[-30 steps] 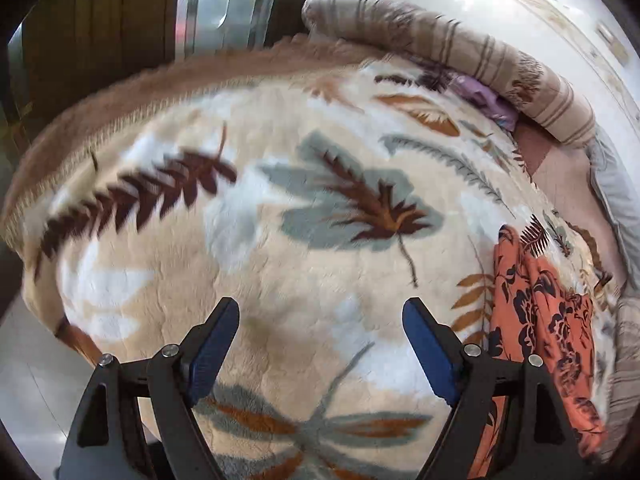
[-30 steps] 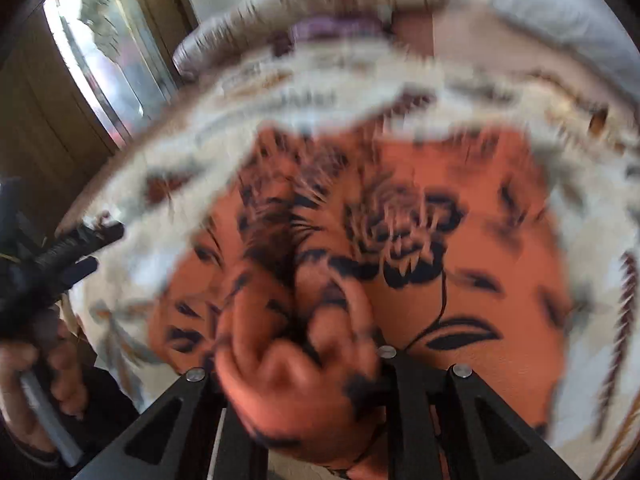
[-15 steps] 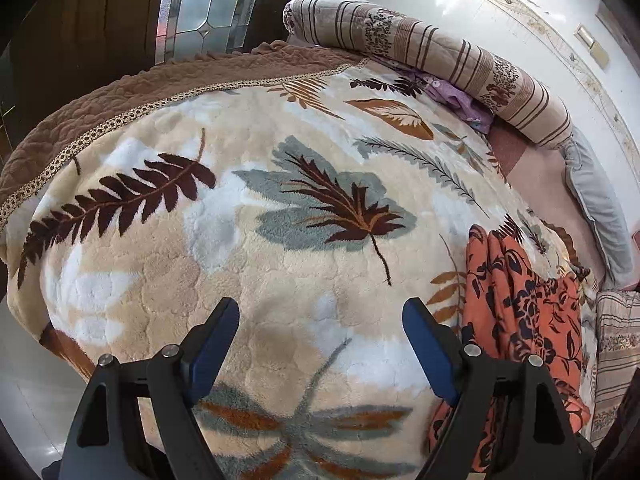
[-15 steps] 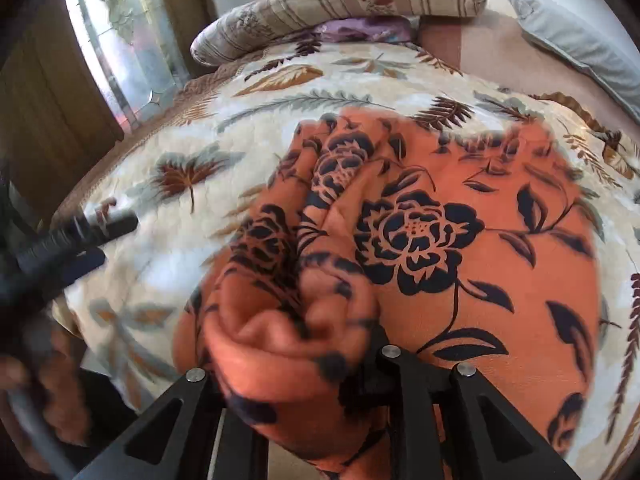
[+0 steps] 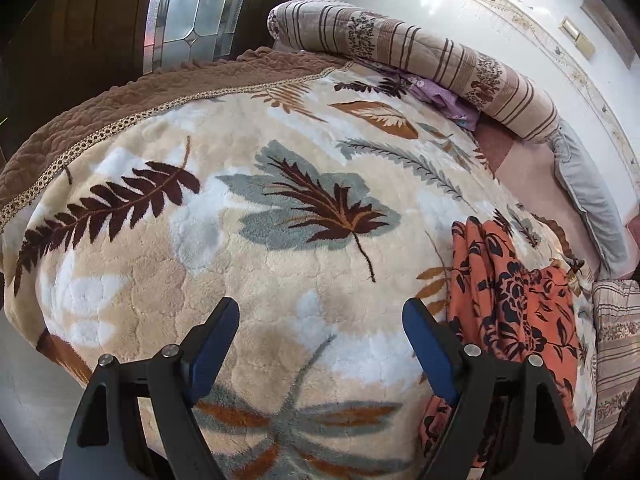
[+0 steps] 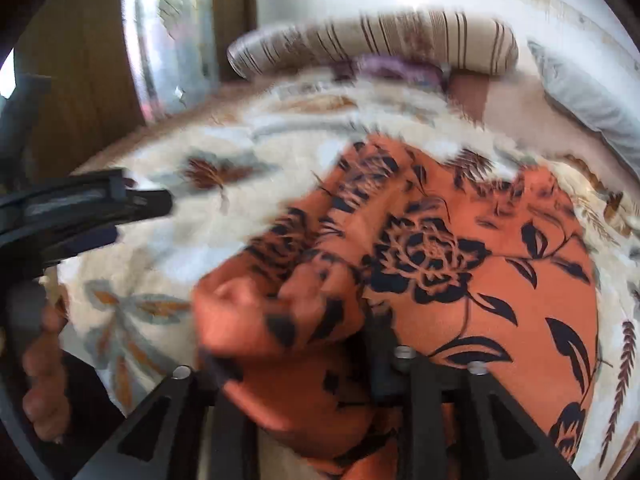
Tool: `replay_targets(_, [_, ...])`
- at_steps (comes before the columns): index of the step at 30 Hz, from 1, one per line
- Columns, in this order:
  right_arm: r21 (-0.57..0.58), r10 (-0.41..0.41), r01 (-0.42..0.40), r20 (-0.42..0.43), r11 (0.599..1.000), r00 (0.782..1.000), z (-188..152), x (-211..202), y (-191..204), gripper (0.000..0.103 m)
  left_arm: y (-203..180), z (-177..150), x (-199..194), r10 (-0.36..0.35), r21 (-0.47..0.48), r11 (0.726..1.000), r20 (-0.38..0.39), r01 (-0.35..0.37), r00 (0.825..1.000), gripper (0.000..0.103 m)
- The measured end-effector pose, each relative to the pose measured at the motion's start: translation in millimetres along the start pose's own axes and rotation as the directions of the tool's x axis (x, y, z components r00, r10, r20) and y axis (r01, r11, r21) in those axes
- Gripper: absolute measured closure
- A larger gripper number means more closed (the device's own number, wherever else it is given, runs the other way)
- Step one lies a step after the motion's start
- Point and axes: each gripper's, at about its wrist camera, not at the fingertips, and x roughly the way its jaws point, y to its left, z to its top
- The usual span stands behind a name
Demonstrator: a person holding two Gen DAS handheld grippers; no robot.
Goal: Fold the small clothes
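An orange garment with a black flower print [image 6: 460, 264] lies on the leaf-patterned blanket [image 5: 280, 240]. My right gripper [image 6: 292, 344] is shut on a bunched fold of this garment at its near left edge; the cloth hides both fingertips. In the left wrist view the garment [image 5: 516, 300] lies at the right, just beyond my right finger. My left gripper [image 5: 320, 340] is open and empty above the blanket, left of the garment. It also shows at the left of the right wrist view [image 6: 104, 208], held by a hand.
A striped rolled bolster [image 5: 420, 56] and a purple cloth [image 5: 440, 96] lie at the far end of the bed. A grey pillow [image 5: 588, 196] lies at the far right. A brown quilt edge [image 5: 100, 112] and a glass door [image 5: 192, 12] lie at the left.
My right gripper has pulled the bunched fold of the garment; the view is blurred with motion now. My left gripper stays open and has drifted slightly above the blanket.
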Motion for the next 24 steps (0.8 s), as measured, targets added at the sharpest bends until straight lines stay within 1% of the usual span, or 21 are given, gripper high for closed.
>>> replay_targets(1, [0.035, 0.087, -0.087, -0.013, 0.996, 0.996, 0.4, -3.1, -3.0, 0.029, -0.9, 0.1, -2.2, -0.019, 0.002, 1.0, 0.006, 0.019, 1.0, 0.019])
replay_targets(2, [0.049, 0.115, -0.115, -0.009, 0.992, 0.993, 0.0, -7.5, -5.2, 0.028, -2.2, 0.6, -4.3, -0.041, 0.004, 0.999, 0.01, 0.041, 0.999, 0.019])
replay_targets(3, [0.052, 0.117, -0.117, 0.0, 0.992, 0.993, -1.2, -13.8, -6.6, 0.028, -4.9, 0.8, -7.3, -0.068, 0.011, 0.998, 0.012, 0.067, 0.998, 0.019])
replay_targets(4, [0.06, 0.121, -0.121, 0.01, 0.991, 0.993, -3.6, -20.0, -9.9, 0.028, -9.9, 0.3, -12.4, -0.109, 0.023, 0.994, 0.009, 0.109, 0.994, 0.019])
replay_targets(5, [0.094, 0.13, -0.132, 0.028, 0.987, 0.991, -7.9, -30.2, -18.6, 0.028, -15.4, -0.6, -17.4, -0.144, 0.034, 0.989, 0.002, 0.144, 0.99, 0.019])
replay_targets(6, [0.128, 0.142, -0.147, 0.047, 0.981, 0.989, -11.5, -39.7, -26.9, 0.028, -22.3, -2.5, -22.9, -0.185, 0.049, 0.981, -0.006, 0.185, 0.983, 0.019])
replay_targets(7, [0.171, 0.149, -0.16, 0.071, 0.972, 0.986, -18.0, -50.1, -38.3, 0.028, -33.0, -6.8, -30.2, -0.235, 0.078, 0.969, -0.019, 0.236, 0.972, 0.019])
replay_targets(8, [0.198, 0.146, -0.16, 0.084, 0.967, 0.986, -21.7, -58.0, -47.6, 0.028, -42.5, -11.0, -35.2, -0.261, 0.106, 0.959, -0.031, 0.263, 0.965, 0.019])
replay_targets(10, [0.27, 0.131, -0.16, 0.12, 0.95, 0.984, -31.5, -74.3, -69.0, 0.028, -64.2, -20.7, -42.4, -0.279, 0.167, 0.944, -0.064, 0.286, 0.958, 0.019])
replay_targets(12, [0.346, 0.118, -0.161, 0.141, 0.924, 0.983, -37.5, -87.3, -91.4, 0.028, -79.6, -27.0, -44.2, -0.286, 0.187, 0.935, -0.101, 0.301, 0.953, 0.019])
replay_targets(13, [0.377, 0.126, -0.175, 0.15, 0.91, 0.981, -39.4, -90.2, -101.2, 0.028, -86.9, -30.2, -45.7, -0.298, 0.199, 0.929, -0.105, 0.313, 0.949, 0.019])
replay_targets(14, [0.392, 0.124, -0.175, 0.152, 0.903, 0.981, -40.9, -94.1, -106.9, 0.028, -91.2, -32.7, -45.5, -0.285, 0.214, 0.929, -0.104, 0.302, 0.953, 0.019])
replay_targets(15, [0.401, 0.121, -0.172, 0.15, 0.9, 0.981, -41.1, -93.5, -112.2, 0.028, -96.8, -34.9, -40.9, -0.252, 0.231, 0.934, -0.117, 0.273, 0.961, 0.019])
replay_targets(17, [0.423, 0.124, -0.18, 0.157, 0.888, 0.98, -45.5, -95.2, -119.2, 0.028, -101.7, -39.6, -24.6, -0.218, 0.236, 0.937, -0.181, 0.258, 0.959, 0.02])
replay_targets(18, [0.434, 0.128, -0.185, 0.158, 0.882, 0.979, -48.2, -95.3, -122.0, 0.028, -100.2, -41.1, -15.1, -0.207, 0.227, 0.94, -0.208, 0.253, 0.956, 0.027])
replay_targets(19, [0.44, 0.133, -0.191, 0.16, 0.877, 0.978, -50.6, -95.4, -123.7, 0.028, -95.4, -42.3, -3.1, -0.186, 0.2, 0.95, -0.25, 0.239, 0.95, 0.058])
replay_targets(20, [0.442, 0.137, -0.196, 0.162, 0.875, 0.977, -52.6, -93.9, -124.0, 0.028, -88.1, -43.5, 4.9, -0.184, 0.154, 0.96, -0.284, 0.235, 0.941, 0.079])
replay_targets(21, [0.444, 0.14, -0.199, 0.163, 0.874, 0.977, -54.8, -94.6, -124.2, 0.028, -74.0, -43.8, 9.8, -0.22, 0.059, 0.967, -0.296, 0.248, 0.93, 0.079])
replay_targets(22, [0.446, 0.145, -0.202, 0.16, 0.872, 0.977, -56.2, -94.3, -126.2, 0.028, -59.9, -46.1, 12.9, -0.256, -0.021, 0.965, -0.302, 0.263, 0.918, 0.079])
replay_targets(24, [0.46, 0.156, -0.206, 0.145, 0.864, 0.977, -58.2, -88.2, -132.2, 0.028, -38.9, -54.1, 21.1, -0.273, -0.128, 0.961, -0.317, 0.244, 0.908, 0.076])
